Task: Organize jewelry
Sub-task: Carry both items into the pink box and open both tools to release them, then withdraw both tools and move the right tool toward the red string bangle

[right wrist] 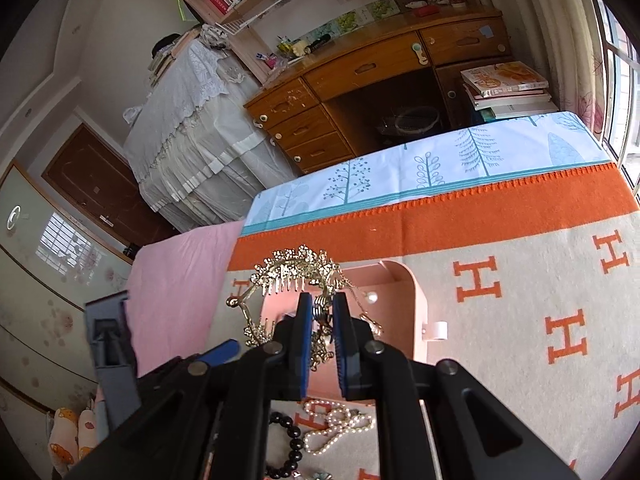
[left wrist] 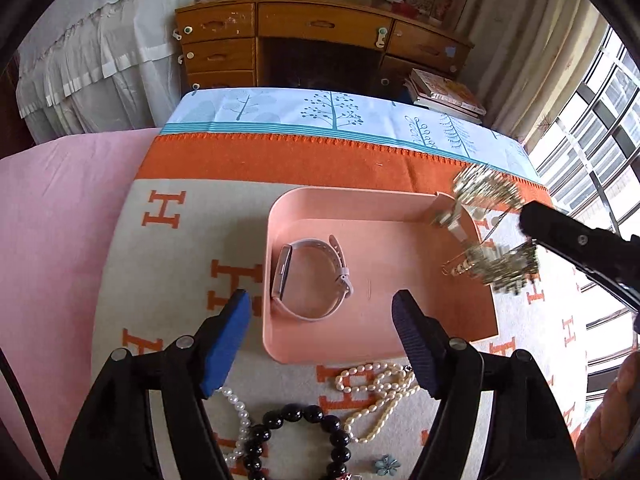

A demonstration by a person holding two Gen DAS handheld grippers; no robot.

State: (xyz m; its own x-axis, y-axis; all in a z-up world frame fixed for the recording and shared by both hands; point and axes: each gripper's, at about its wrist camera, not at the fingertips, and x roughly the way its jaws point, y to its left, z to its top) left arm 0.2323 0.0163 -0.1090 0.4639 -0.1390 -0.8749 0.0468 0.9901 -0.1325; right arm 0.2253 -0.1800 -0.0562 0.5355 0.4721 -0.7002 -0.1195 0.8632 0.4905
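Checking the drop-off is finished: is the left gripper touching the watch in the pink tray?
Apart. In the left wrist view the left gripper stands open, with clear gaps between both fingertips and the watch lying in the pink tray.

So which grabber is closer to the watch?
Left. The left gripper hangs open right over the watch in the pink tray; the right gripper is off at the tray's far side, clamping a gold hair comb.

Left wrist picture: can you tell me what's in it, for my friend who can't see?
A pink tray on an orange-and-cream blanket holds a watch. The left hand-held gripper hangs open above it, while the right hand-held gripper holds a gold hair ornament over the tray's right side. Pearl necklaces and a black bead bracelet lie nearer on the blanket.
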